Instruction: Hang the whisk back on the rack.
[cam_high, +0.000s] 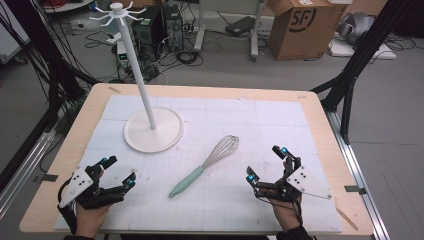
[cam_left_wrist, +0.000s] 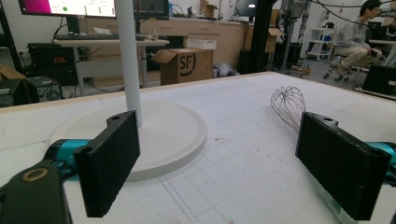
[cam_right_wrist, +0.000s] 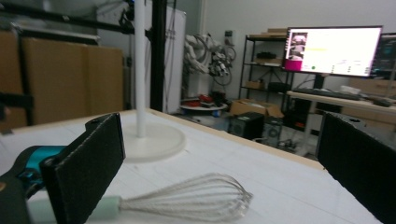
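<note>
White mat on the table (cam_high: 65, 150); whisk (cam_high: 207, 165) lying between left gripper (cam_high: 120, 172) and right gripper (cam_high: 262, 162), handle toward the left, wires nearer the right; both spread wide, gripping nothing.

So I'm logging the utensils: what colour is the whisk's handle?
The whisk's handle is pale mint green, below silver wires; the high view shows it best.

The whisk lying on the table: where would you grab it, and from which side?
Probably by the mint-green handle, not the wire head. The whisk lies flat on the white mat, handle slanting toward the person, between the two grippers. The handle is solid and straight, so jaws can close across it from above; the thin wires would likely flex. The open right gripper looks well placed.
</note>
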